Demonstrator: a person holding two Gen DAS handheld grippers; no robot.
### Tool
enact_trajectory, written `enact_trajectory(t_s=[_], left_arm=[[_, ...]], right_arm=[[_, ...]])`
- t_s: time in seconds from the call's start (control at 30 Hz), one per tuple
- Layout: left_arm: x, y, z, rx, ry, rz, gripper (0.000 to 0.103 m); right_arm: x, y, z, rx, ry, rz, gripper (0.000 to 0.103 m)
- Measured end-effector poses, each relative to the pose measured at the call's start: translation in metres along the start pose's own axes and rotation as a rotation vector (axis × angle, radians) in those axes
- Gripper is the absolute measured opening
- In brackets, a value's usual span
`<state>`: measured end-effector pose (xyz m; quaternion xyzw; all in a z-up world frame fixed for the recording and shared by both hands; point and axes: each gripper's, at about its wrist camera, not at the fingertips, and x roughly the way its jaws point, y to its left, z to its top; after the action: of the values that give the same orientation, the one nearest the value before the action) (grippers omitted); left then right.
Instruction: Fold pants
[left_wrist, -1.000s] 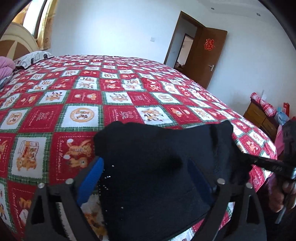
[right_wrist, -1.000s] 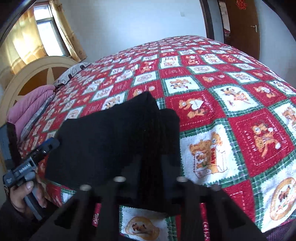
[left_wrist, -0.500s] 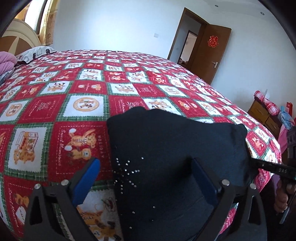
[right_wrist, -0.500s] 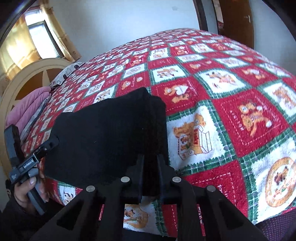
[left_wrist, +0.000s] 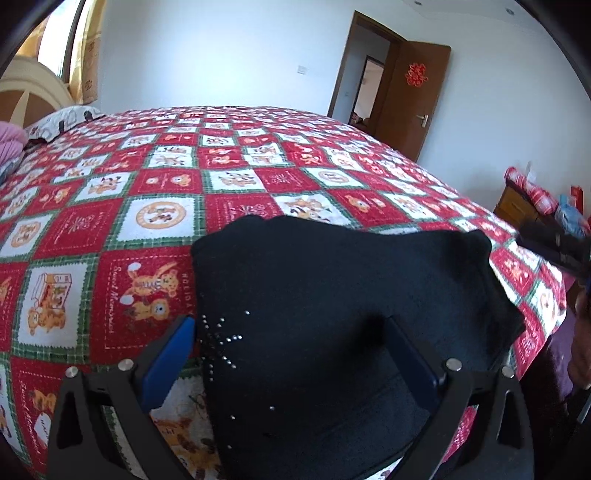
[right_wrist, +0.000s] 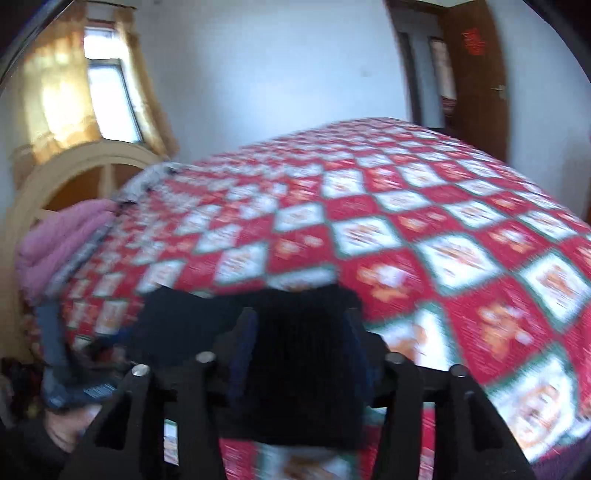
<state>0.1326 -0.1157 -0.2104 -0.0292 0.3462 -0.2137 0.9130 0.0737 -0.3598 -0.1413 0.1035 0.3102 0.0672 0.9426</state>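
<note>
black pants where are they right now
The folded black pants lie on the red patchwork bedspread at the bed's near edge, low centre in both wrist views, between the open left gripper fingers.

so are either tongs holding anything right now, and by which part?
Nothing is held. Both left tongs and right tongs stand open over the folded black pants, which lie on the bed; the right view is blurred.
</note>
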Motion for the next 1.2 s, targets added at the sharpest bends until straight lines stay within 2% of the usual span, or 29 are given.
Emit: enact_trajectory(t_s=[0.07,0.1,0.2,0.3,0.4,0.67,0.77,0.87,0.93,1.03,1.2], left_arm=[[0.000,0.000,0.000,0.005,0.003,0.006,0.103],[0.000,0.000,0.000,0.007,0.003,0.014,0.103],[0.002,0.002,-0.001,0.007,0.014,0.028,0.103],[0.007,0.004,-0.003,-0.006,0.033,0.017,0.103],[0.008,0.004,-0.004,-0.012,0.043,0.013,0.103],[0.007,0.006,-0.005,-0.014,0.060,0.007,0.103],[0.004,0.006,-0.005,-0.009,0.057,0.016,0.103],[0.000,0.009,-0.007,-0.009,0.057,0.019,0.103],[-0.002,0.010,-0.009,-0.006,0.057,0.017,0.103],[-0.008,0.011,-0.013,0.000,0.059,0.016,0.103],[-0.011,0.013,-0.020,0.006,0.063,0.010,0.103]], right_arm=[[0.017,0.003,0.005,0.027,0.008,0.093,0.052],[0.024,0.003,0.006,0.043,0.020,0.103,0.052],[0.057,-0.013,0.002,0.119,0.080,0.067,0.052],[0.073,-0.031,-0.004,0.155,0.126,0.045,0.052],[0.073,-0.040,-0.006,0.160,0.128,0.073,0.052],[0.070,-0.040,-0.010,0.131,0.118,0.053,0.051],[0.062,-0.034,-0.010,0.111,0.106,0.015,0.052],[0.042,-0.021,-0.013,0.052,0.076,-0.070,0.052],[0.033,-0.015,-0.018,0.030,0.073,-0.065,0.052],[0.022,-0.001,-0.033,-0.027,0.090,-0.087,0.053],[0.024,0.020,-0.059,-0.175,0.135,-0.208,0.053]])
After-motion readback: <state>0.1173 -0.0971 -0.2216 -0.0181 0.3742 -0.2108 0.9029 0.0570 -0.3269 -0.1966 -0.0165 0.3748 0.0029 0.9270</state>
